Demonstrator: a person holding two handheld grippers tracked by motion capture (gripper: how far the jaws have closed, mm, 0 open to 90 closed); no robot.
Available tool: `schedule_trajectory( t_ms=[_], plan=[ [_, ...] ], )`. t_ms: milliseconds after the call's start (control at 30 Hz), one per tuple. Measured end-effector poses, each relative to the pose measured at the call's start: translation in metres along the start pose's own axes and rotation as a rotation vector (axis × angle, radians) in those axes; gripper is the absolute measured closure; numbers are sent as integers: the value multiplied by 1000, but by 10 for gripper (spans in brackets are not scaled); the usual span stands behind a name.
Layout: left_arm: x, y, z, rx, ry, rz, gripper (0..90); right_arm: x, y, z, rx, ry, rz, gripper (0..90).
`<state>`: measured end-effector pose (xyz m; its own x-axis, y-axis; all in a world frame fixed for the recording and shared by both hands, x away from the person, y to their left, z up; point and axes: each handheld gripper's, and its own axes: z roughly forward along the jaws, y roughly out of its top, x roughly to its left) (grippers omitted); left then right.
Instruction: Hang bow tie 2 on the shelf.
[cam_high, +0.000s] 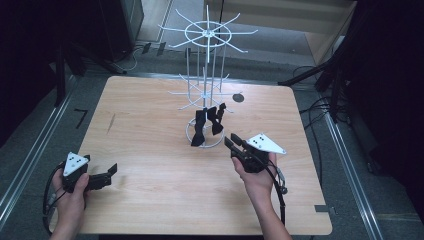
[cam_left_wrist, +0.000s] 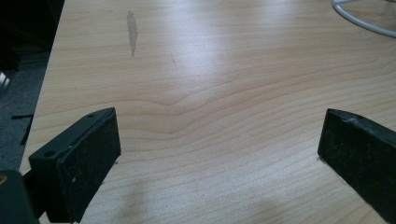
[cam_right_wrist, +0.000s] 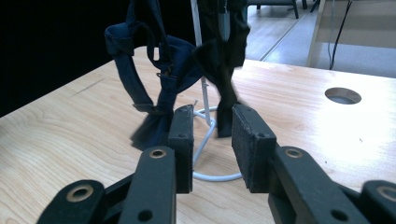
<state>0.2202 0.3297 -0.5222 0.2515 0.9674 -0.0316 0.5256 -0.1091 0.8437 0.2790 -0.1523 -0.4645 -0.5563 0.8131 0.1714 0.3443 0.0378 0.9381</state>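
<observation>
A white wire display rack (cam_high: 206, 35) stands at the table's far middle on a ring base (cam_right_wrist: 205, 176). Two bow ties hang from its lower hooks: a dark blue one (cam_right_wrist: 159, 70) and a black one (cam_right_wrist: 224, 60), seen together as dark shapes (cam_high: 207, 125) in the high view. My right gripper (cam_high: 232, 143) points at them from just short of the base. Its jaws (cam_right_wrist: 212, 135) stand a little apart with nothing between the pads, so it is open. My left gripper (cam_high: 111, 170) rests near the table's front left. It is wide open (cam_left_wrist: 219, 140) over bare wood.
The wooden table (cam_high: 150, 115) has a round cable hole (cam_high: 238, 97) behind and right of the rack. A grey smear (cam_left_wrist: 132, 32) marks the wood ahead of the left gripper. Dark stands and cables surround the table, with floor rails at both sides.
</observation>
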Motion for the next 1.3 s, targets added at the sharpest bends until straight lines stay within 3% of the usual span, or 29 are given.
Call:
schedule_trajectory(
  t_ms=[100, 333, 433, 533, 800, 1067, 1300],
  plan=[
    [0, 0, 0, 0, -1, 0, 0, -2, -1, 0, 3, 8, 8, 678],
    [0, 0, 0, -3, -1, -1, 0, -8, -5, -4, 11, 41, 6, 521],
    [0, 0, 0, -4, -1, -2, 0, -9, -7, -6, 13, 41, -1, 475],
    [0, 0, 0, -5, 0, -4, 0, -11, -9, -8, 30, 29, -24, 373],
    [0, 0, 0, -7, 1, -5, 0, -19, -16, -10, 43, 39, -15, 237],
    [0, -1, -1, -8, -4, -7, 0, -25, -23, -14, 57, 46, -3, 148],
    [0, -1, -1, -10, -7, -7, 0, -30, -29, -16, 65, 32, 18, 128]
  ],
)
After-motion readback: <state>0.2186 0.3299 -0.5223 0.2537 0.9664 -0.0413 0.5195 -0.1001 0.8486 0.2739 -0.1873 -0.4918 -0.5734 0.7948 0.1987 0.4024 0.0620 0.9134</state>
